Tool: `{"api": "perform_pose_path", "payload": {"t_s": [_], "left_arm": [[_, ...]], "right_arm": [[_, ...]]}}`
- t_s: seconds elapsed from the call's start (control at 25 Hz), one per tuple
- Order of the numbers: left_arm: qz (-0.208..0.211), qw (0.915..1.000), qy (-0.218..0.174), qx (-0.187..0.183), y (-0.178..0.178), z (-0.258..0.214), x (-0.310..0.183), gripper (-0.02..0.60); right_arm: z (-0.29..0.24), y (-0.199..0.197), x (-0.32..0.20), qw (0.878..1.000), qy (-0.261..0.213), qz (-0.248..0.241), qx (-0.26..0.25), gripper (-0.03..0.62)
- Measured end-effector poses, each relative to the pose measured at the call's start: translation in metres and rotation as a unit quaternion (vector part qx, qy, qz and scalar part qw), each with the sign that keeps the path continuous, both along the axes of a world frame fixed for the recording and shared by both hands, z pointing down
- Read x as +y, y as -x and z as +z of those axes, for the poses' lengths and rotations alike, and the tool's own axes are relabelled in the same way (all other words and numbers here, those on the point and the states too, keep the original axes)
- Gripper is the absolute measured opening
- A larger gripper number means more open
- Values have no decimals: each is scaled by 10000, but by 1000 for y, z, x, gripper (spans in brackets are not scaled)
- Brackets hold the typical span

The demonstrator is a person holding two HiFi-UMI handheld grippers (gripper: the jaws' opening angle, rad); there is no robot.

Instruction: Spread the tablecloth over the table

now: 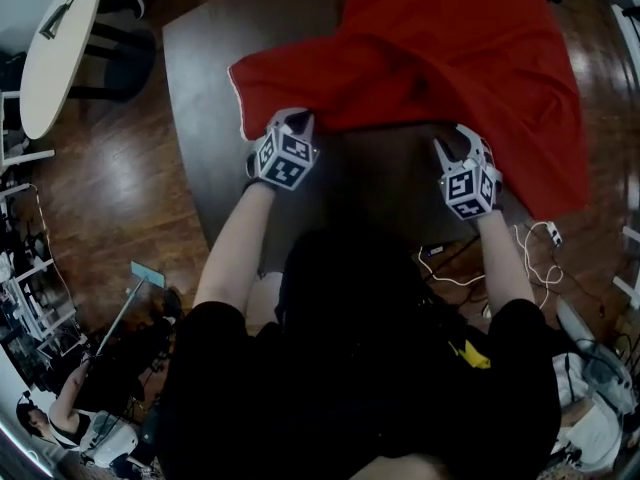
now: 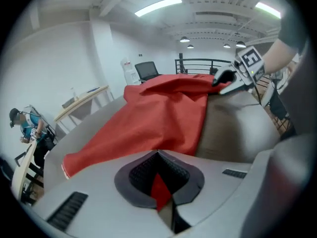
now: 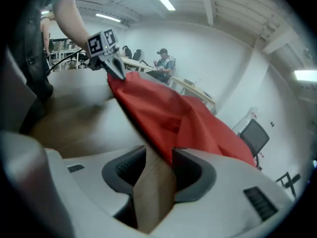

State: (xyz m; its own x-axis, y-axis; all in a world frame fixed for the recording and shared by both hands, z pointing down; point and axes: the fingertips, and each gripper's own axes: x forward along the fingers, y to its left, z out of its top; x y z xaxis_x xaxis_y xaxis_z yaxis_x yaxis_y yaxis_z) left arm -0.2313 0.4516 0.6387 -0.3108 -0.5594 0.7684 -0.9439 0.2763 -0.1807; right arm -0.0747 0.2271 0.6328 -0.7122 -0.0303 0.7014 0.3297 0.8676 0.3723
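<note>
A red tablecloth lies bunched over the far right part of the dark table and hangs off its right side. My left gripper is at the cloth's near left edge, shut on it; in the left gripper view a strip of red tablecloth sits pinched between the closed jaws of the left gripper. My right gripper stands open at the cloth's near edge further right. In the right gripper view bare table shows between the jaws of the right gripper, and the tablecloth ends just beyond them.
A white oval table stands on the wooden floor at the left. White cables trail on the floor at the near right. A person sits at the lower left. An office chair stands far back.
</note>
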Motion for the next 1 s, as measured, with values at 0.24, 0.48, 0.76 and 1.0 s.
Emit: {"api": "perform_pose_path", "payload": {"t_s": [0.24,0.48,0.76,1.0], "left_arm": [[-107,9984,-375,409,-25,-19,12,-2],[-635,9943,-604,608,-69,-18,45,-2],[-428,9959,-749,256,-90,-29,52,0],[-253,9978,-550,-273,-75,-33,30,213]], "right_arm": [[24,15,32,9976,-202,-626,239,172],[40,46,45,9887,-965,-1020,516,17],[-5,33,61,9947,-457,-907,177,9],[-98,50,88,9938,817,-687,-312,9]]}}
